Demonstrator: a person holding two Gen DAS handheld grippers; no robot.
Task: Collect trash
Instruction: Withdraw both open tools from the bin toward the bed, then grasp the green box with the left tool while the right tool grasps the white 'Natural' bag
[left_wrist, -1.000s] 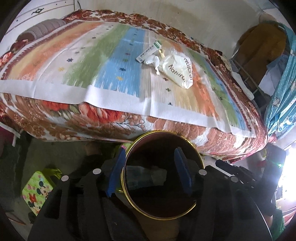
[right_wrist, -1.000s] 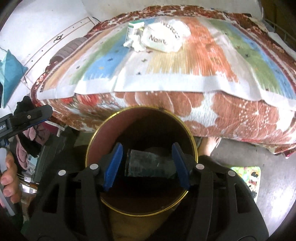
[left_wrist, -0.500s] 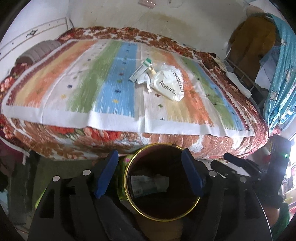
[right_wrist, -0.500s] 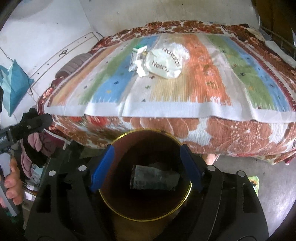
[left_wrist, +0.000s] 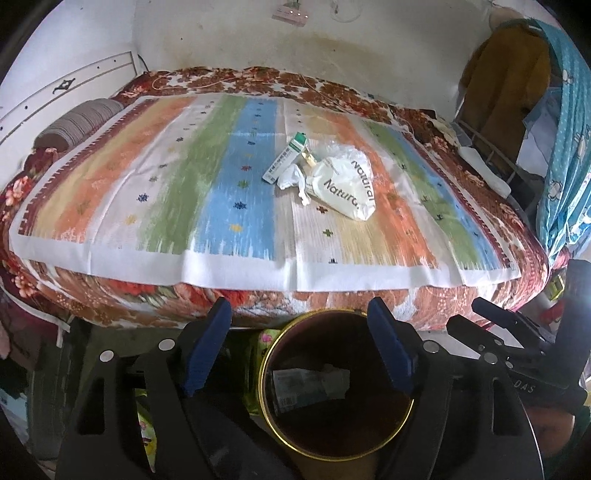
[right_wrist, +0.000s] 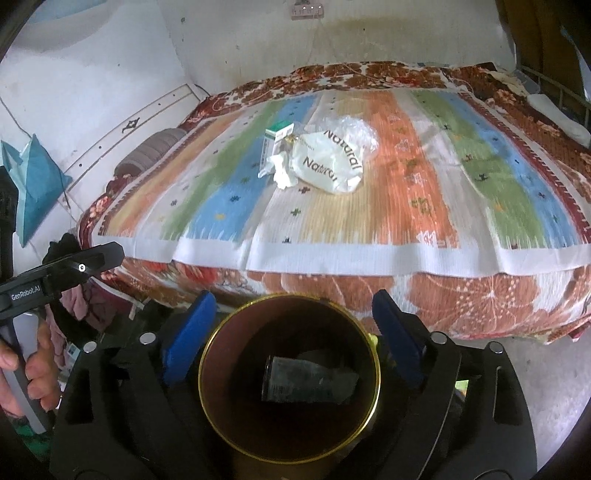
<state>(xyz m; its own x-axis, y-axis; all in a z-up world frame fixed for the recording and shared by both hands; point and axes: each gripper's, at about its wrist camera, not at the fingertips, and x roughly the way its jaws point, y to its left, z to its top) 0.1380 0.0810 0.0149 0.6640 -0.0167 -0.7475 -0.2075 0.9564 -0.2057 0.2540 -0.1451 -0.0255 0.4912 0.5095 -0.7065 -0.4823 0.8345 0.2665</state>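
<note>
Left wrist view. The left gripper (left_wrist: 301, 349) hangs above the bin (left_wrist: 337, 384), jaws wide and holding nothing. A flattened packet (left_wrist: 308, 382) lies on the bin's floor. The remaining trash sits clustered mid-bed on the striped cover (left_wrist: 221, 192): a slim carton (left_wrist: 285, 158), a crumpled tissue (left_wrist: 293, 181) and a white bag printed "Natural" (left_wrist: 347, 184). The carton's long axis runs diagonally, green-capped end pointing toward the far wall, the other end touching the tissue. The bag's long axis slants from the carton toward the near right. The right gripper's body (left_wrist: 517, 343) shows at the right edge.

Right wrist view. The right gripper (right_wrist: 293, 336) also hangs over the bin (right_wrist: 288, 376), jaws wide and empty; the dark packet (right_wrist: 306, 380) lies across the bin's bottom. The carton (right_wrist: 275, 149), tissue (right_wrist: 282, 171) and bag (right_wrist: 328, 162) touch one another well beyond the bin. The left gripper's handle (right_wrist: 55, 277) is at the left edge.

Suggested technique: reach over the bed edge, close across the carton's short axis rather than along its length, and pinch the bag at a raised fold so the cover is not caught.
</note>
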